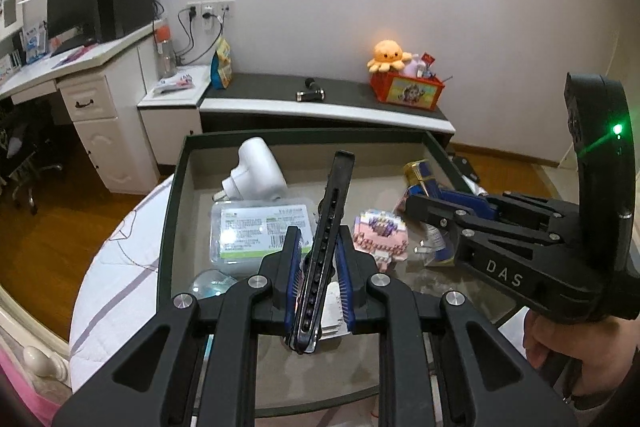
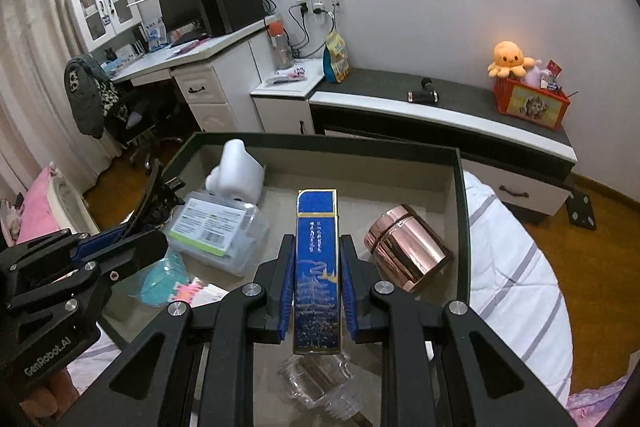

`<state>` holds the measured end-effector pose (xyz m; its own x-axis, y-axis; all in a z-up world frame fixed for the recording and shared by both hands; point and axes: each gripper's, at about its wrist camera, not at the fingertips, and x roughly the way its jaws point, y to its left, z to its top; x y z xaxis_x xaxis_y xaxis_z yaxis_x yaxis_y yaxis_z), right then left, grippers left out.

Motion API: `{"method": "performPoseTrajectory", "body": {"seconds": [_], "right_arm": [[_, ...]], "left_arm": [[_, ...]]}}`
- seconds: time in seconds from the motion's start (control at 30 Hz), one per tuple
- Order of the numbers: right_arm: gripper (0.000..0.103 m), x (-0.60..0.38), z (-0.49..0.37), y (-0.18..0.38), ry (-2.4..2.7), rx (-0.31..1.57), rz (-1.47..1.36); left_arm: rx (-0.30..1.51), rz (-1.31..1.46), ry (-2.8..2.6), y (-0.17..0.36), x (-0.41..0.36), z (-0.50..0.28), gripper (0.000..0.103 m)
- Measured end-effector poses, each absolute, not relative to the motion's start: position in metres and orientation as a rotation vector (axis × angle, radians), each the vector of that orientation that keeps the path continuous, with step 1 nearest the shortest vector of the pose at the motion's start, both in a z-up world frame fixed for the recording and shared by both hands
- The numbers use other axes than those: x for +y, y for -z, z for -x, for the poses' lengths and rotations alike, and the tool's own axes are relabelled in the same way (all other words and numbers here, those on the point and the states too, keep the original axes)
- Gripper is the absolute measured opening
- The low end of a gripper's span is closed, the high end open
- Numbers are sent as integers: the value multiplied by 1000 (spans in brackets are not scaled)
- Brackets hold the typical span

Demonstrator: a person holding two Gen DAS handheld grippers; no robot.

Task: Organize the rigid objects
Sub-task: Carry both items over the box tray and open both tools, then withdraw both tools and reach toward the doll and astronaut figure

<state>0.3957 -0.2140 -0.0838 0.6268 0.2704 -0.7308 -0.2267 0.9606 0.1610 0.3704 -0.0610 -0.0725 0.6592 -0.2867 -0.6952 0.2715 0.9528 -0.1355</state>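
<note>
Both my hands are full over the dark-rimmed tray [image 2: 460,211].
Left gripper [image 1: 318,267] squeezes a long black comb [image 1: 328,227], right gripper [image 2: 316,287] squeezes a tall blue-and-gold box [image 2: 316,267] — next, I set each down in a bare spot.

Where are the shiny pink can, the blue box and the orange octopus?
Can [image 2: 408,247], right wrist view, its side.
Blue box [image 2: 317,267], right wrist view, its front face.
Octopus [image 2: 509,58], right wrist view, its face.

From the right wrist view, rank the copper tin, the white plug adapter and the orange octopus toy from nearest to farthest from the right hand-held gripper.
1. Copper tin: in the tray, just right of the right hand-held gripper, which is shut on the blue box.
2. White plug adapter: tray's far left corner.
3. Orange octopus toy: on the red basket by the wall.
</note>
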Motion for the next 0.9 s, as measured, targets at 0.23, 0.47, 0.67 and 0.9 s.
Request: {"method": "performPoseTrajectory", "body": {"seconds": [0.23, 0.47, 0.67, 0.9], "right_arm": [[90, -213, -391, 86, -279, 834, -72], [103, -220, -369, 68, -222, 774, -111], [103, -219, -338, 50, -214, 722, -126], [103, -213, -300, 29, -196, 671, -121]], "left_arm": [[734, 27, 236, 67, -48, -358, 100], [639, 5, 188, 43, -35, -321, 103], [599, 44, 163, 29, -18, -288, 103], [570, 47, 132, 17, -11, -256, 103]]}}
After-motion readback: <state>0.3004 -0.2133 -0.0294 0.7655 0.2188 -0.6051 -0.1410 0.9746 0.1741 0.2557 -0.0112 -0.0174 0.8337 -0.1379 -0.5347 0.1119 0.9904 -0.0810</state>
